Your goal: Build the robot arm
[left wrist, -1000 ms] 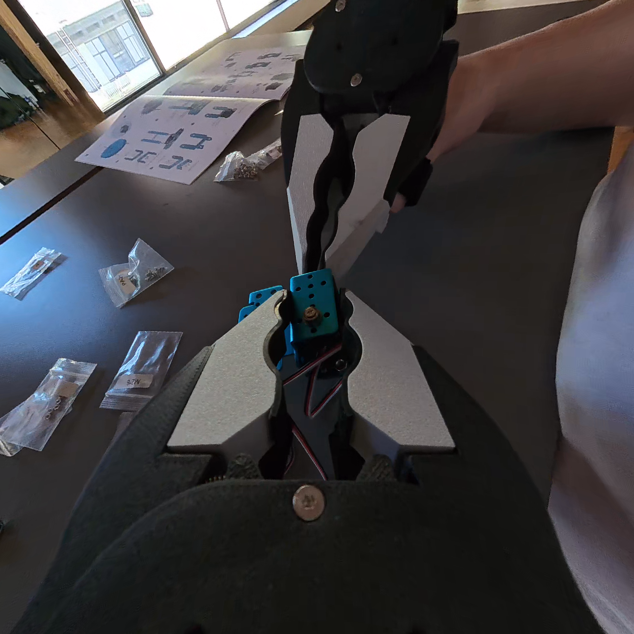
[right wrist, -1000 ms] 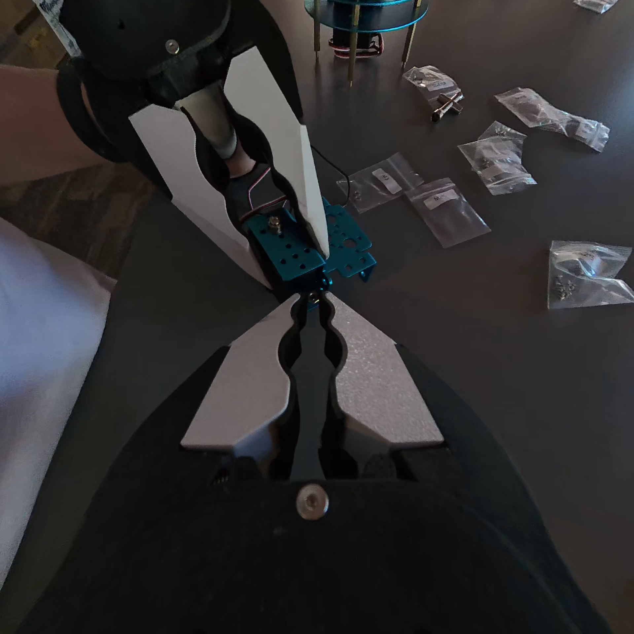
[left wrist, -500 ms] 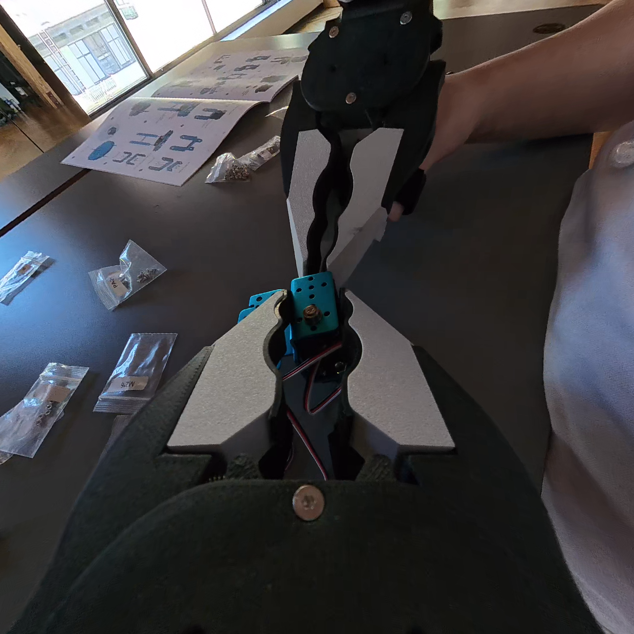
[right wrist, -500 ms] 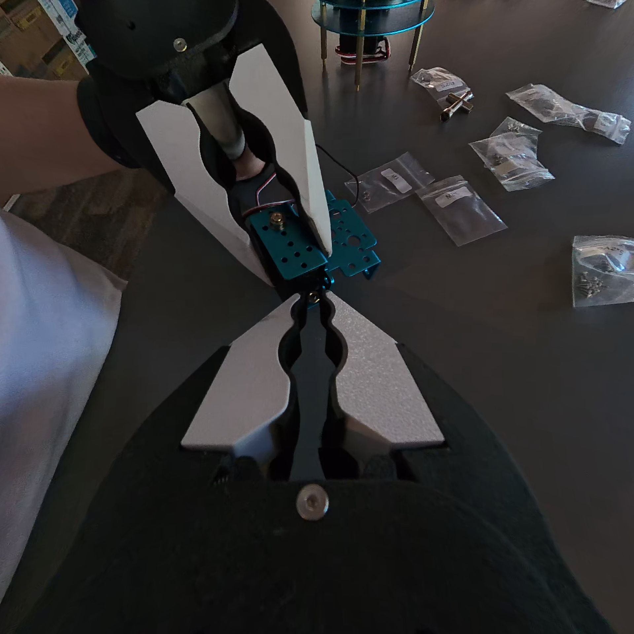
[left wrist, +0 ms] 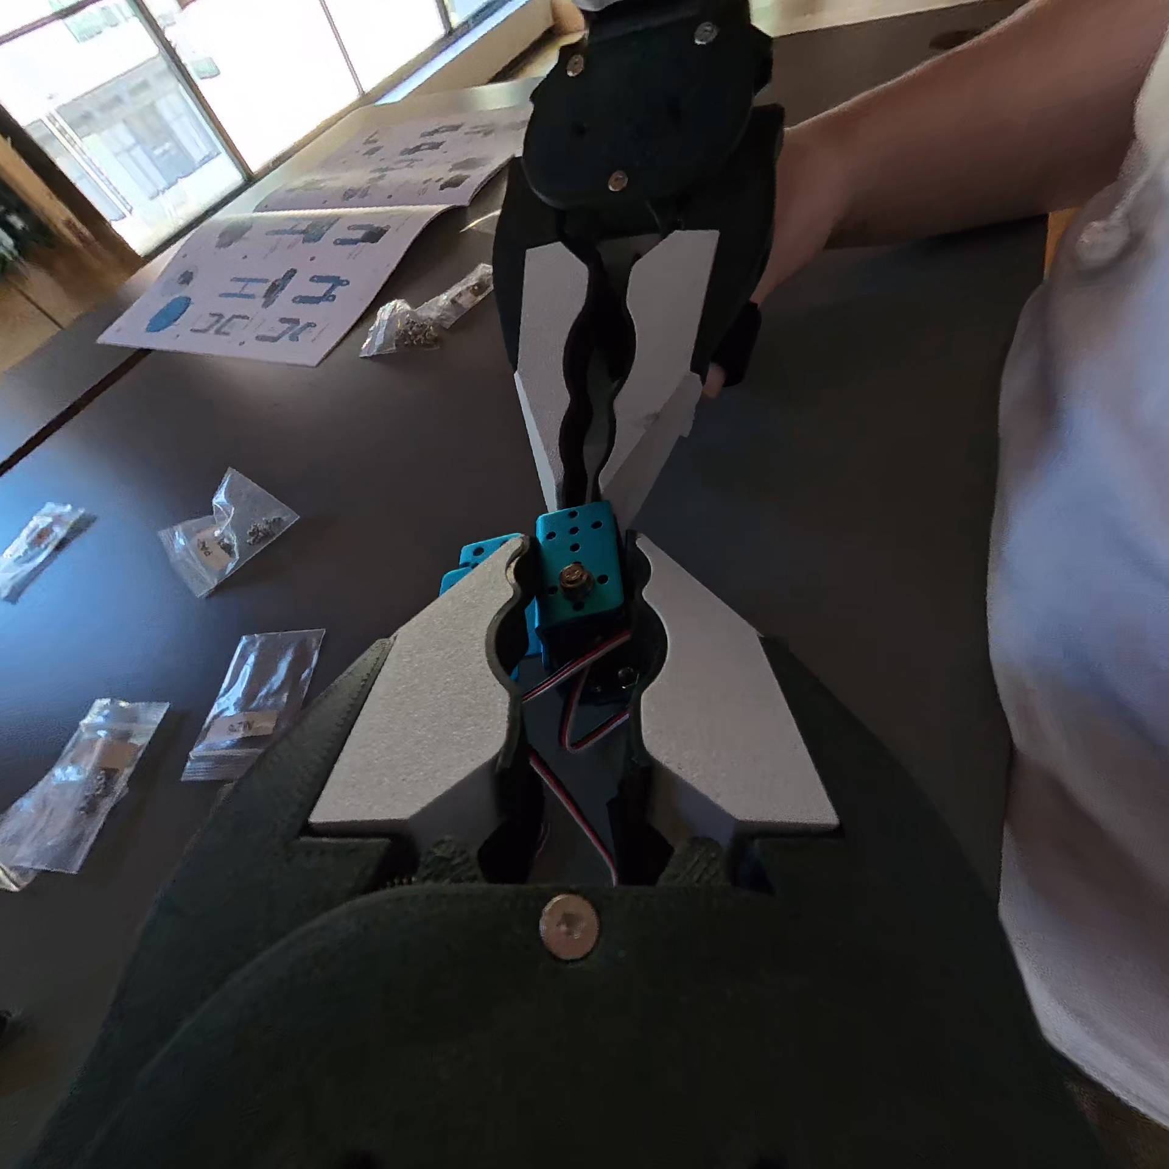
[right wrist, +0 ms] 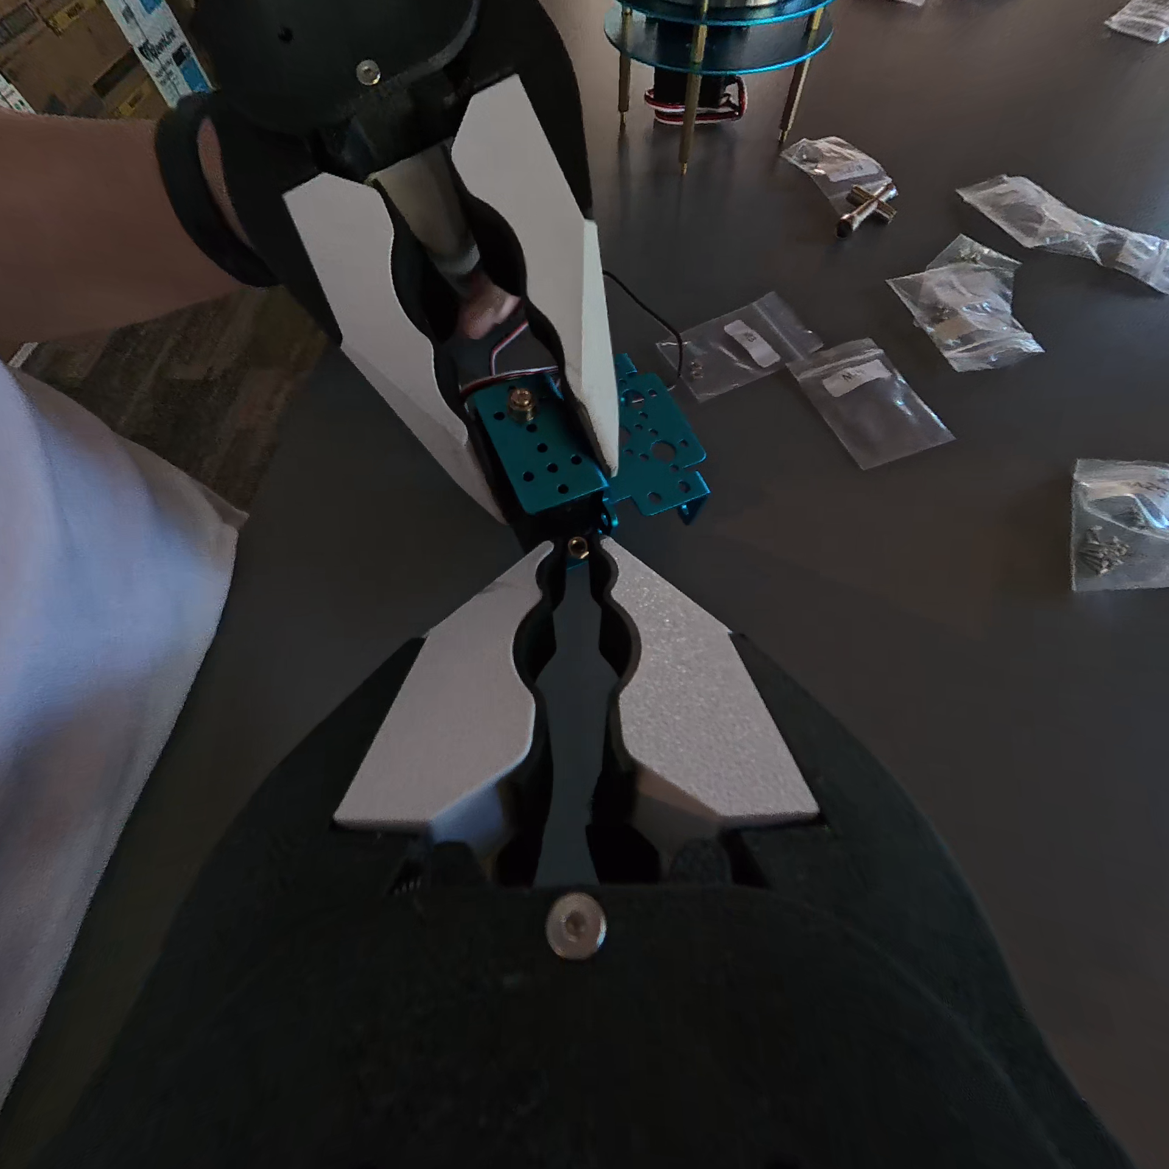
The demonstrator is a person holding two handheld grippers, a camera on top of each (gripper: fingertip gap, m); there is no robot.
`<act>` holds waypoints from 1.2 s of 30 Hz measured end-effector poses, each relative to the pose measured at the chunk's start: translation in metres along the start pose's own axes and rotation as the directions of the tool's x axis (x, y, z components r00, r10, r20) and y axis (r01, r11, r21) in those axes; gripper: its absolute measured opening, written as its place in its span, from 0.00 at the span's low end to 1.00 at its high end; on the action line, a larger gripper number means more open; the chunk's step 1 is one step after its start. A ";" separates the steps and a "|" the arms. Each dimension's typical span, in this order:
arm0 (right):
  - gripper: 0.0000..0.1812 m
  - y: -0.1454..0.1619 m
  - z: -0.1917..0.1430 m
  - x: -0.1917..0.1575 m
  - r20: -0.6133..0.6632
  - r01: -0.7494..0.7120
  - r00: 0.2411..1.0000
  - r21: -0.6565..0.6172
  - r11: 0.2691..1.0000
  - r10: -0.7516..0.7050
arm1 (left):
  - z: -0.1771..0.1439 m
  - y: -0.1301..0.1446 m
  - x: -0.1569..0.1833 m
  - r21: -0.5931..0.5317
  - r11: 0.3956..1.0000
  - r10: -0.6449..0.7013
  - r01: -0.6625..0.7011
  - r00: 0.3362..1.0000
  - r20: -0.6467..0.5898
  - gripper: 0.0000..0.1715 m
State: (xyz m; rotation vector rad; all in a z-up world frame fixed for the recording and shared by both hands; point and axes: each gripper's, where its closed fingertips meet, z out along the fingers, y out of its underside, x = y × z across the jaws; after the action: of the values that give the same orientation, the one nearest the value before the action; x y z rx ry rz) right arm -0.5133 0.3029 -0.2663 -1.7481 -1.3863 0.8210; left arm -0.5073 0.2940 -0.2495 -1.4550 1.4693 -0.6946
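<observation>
My left gripper (left wrist: 577,549) is shut on a blue perforated servo bracket (left wrist: 579,556) that carries a black servo with red, white and black wires (left wrist: 572,702). A brass stud (left wrist: 574,577) sticks up from the bracket. My right gripper (right wrist: 577,549) faces it from the far side, nearly closed, its tips pinching the bracket's end (right wrist: 572,563) at a small brass fitting (right wrist: 577,545). In the right wrist view the left gripper (right wrist: 553,487) clamps the bracket (right wrist: 544,462) from above. In the left wrist view the right gripper (left wrist: 579,500) meets the bracket's far edge.
A flat blue perforated plate (right wrist: 664,455) lies on the dark table (right wrist: 885,696) under the bracket. Several small clear bags of hardware (right wrist: 873,405) (left wrist: 228,531), a cross-shaped wrench (right wrist: 866,202), a round blue standoff tower (right wrist: 715,38) and an open booklet (left wrist: 284,278) lie around. A person's white shirt (left wrist: 1088,569) is close by. Both grippers' tips are close together, under 4 cm apart. Left tips and right tips are each some 25 centimeters from the cross-shaped wrench (right wrist: 866,202).
Both grippers keep their hold on the bracket. The pair has drifted slightly, so the bags and booklet shift a little in view.
</observation>
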 end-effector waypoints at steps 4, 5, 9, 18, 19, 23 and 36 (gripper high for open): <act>0.04 -0.001 0.001 -0.001 0.004 -0.001 1.000 0.006 1.000 0.001 | -0.006 0.002 0.001 0.013 0.998 0.059 -0.059 0.998 -0.001 0.16; 0.04 -0.001 0.001 -0.001 0.006 -0.003 1.000 0.007 1.000 0.003 | -0.007 0.003 0.000 0.011 0.998 0.057 -0.057 0.998 0.006 0.16; 0.04 -0.007 0.000 -0.003 0.005 0.006 1.000 0.041 0.999 -0.007 | -0.009 0.004 0.000 0.013 0.998 0.053 -0.053 0.999 0.005 0.16; 0.04 -0.006 -0.002 0.001 -0.006 -0.003 1.000 0.033 0.999 0.003 | -0.012 0.005 0.001 0.017 0.999 0.045 -0.044 0.999 -0.023 0.16; 0.04 -0.006 -0.002 0.000 0.005 -0.009 1.000 0.032 0.999 0.008 | -0.012 0.005 0.001 0.017 0.999 0.044 -0.044 0.999 -0.024 0.16; 0.04 -0.008 -0.001 0.002 0.022 0.016 1.000 0.025 1.000 -0.017 | -0.012 0.005 0.002 0.019 0.998 0.054 -0.053 0.998 -0.024 0.16; 0.03 -0.013 0.003 -0.004 0.029 0.088 0.996 0.020 0.996 -0.088 | -0.019 0.009 0.003 0.016 0.999 0.042 -0.041 0.998 -0.056 0.17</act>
State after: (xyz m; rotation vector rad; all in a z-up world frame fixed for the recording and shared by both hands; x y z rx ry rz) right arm -0.5230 0.3015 -0.2560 -1.6547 -1.4603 0.8125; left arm -0.5279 0.2881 -0.2499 -1.4002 1.5306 -0.7247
